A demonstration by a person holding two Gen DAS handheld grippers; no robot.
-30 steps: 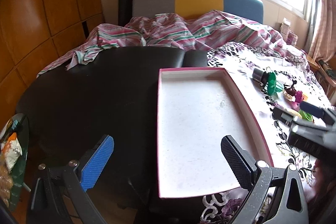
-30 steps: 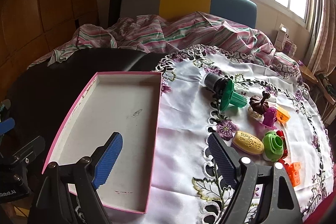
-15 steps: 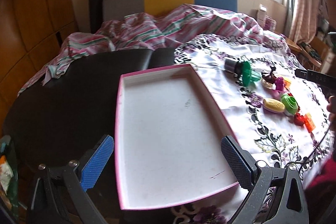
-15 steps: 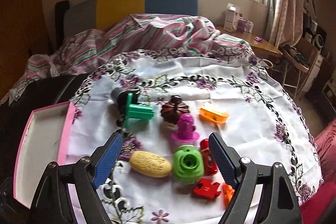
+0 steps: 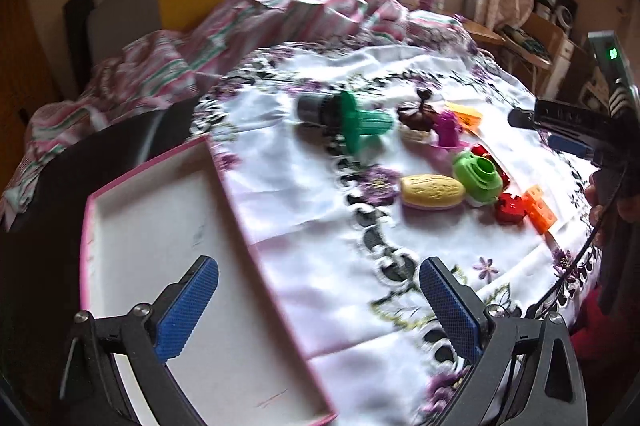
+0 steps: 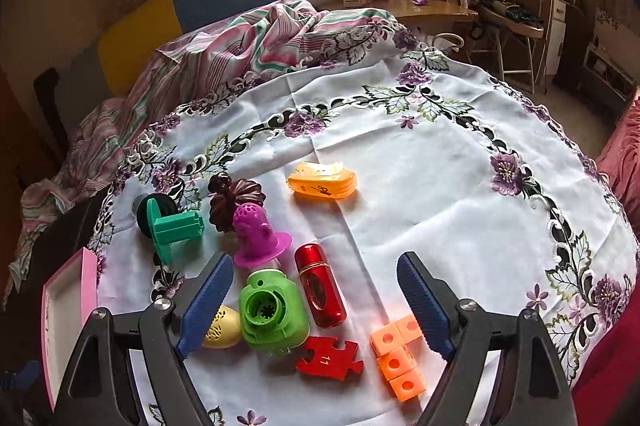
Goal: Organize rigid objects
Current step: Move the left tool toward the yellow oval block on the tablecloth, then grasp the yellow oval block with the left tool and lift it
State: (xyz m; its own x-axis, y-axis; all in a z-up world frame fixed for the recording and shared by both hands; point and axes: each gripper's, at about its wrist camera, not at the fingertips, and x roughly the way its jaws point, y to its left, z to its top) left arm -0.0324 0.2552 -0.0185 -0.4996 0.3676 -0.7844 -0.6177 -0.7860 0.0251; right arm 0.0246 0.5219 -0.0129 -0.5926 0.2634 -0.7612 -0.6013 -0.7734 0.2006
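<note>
Swinging rightward over the past second, both our views now face the cluster of small toys instead of the empty box. We hold the left gripper [image 5: 318, 300] released, its blue pads wide apart, straddling the pink rim of the shallow white cardboard box [image 5: 168, 226] at the left of the table. Nothing lies inside the box yet.

Our right gripper [image 6: 314, 300] is also released and grips nothing. It hangs above the toys on the white flower-embroidered tablecloth [image 6: 440, 154]. Between its pads lie a lime-green plastic block with a round socket [image 6: 274, 314] and a red glossy capsule [image 6: 320, 284], side by side. Just nearer us sit a red jigsaw piece [image 6: 330, 356] and an orange strip of joined cubes [image 6: 394, 356]. A yellow perforated egg shape [image 6: 222, 326] peeks out behind the left pad. Farther off are a purple perforated cone [image 6: 260, 236], a dark brown fluted piece [image 6: 234, 202], a green flanged spool [image 6: 172, 228] and an orange translucent case [image 6: 324, 182].

We judge sorting has not begun; the shift suggests a first pick, likely the green block or capsule.
</note>
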